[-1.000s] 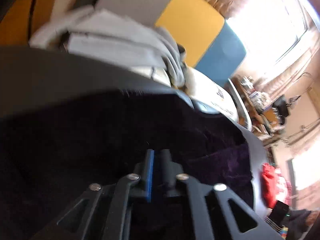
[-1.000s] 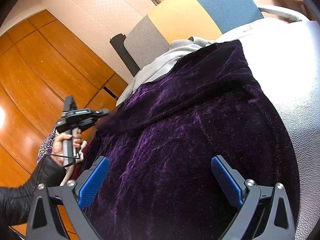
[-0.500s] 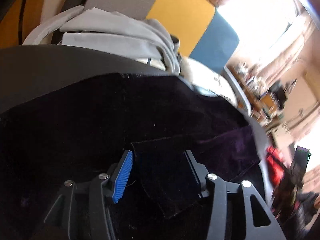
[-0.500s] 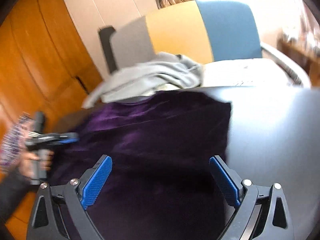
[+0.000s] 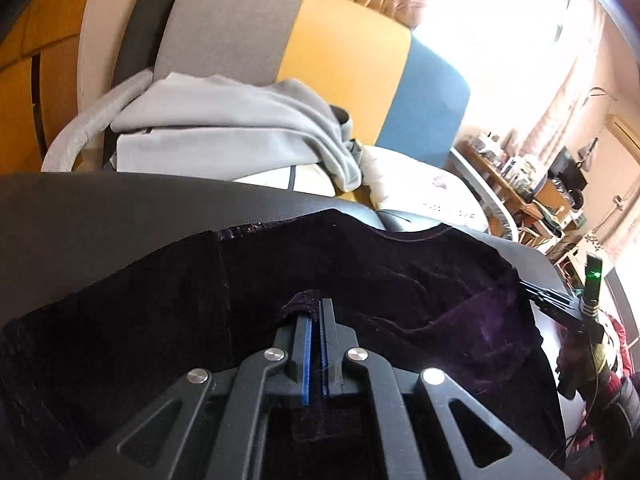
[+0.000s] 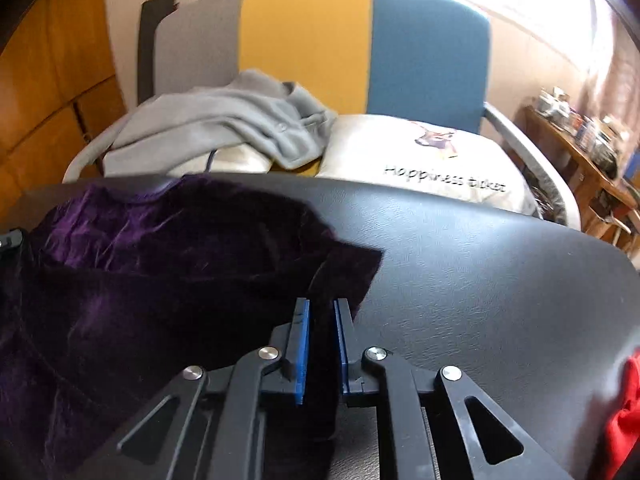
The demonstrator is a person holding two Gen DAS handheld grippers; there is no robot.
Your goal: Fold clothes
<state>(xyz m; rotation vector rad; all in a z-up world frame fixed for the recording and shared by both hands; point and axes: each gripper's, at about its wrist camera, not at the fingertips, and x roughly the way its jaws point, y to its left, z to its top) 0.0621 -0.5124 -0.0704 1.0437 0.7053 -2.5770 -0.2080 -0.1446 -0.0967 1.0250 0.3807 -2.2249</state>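
A dark purple velvet garment (image 5: pixel 400 280) lies spread on a black leather-topped table (image 5: pixel 120 208). My left gripper (image 5: pixel 316 304) is shut on a fold of it, and a tuft of fabric pokes up past the fingertips. In the right wrist view the same garment (image 6: pixel 140 280) covers the table's (image 6: pixel 480 272) left half. My right gripper (image 6: pixel 321 304) is at the garment's right corner; its jaws are closing, and dark fabric fills the narrow gap between the blue pads. The right gripper (image 5: pixel 560 304) also shows at the garment's far right edge in the left wrist view.
Behind the table stands a chair with a grey, yellow and blue back (image 6: pixel 360 40). It holds a crumpled grey garment (image 6: pixel 224 120) and a white printed cushion (image 6: pixel 420 152). A red cloth (image 6: pixel 624 412) lies at the lower right. A cluttered wooden shelf (image 6: pixel 580 132) is at the far right.
My left jaws opened around a fold of the purple fabric, then shut on it. The right gripper swung across to the garment's right corner and went from wide open to nearly shut on it.
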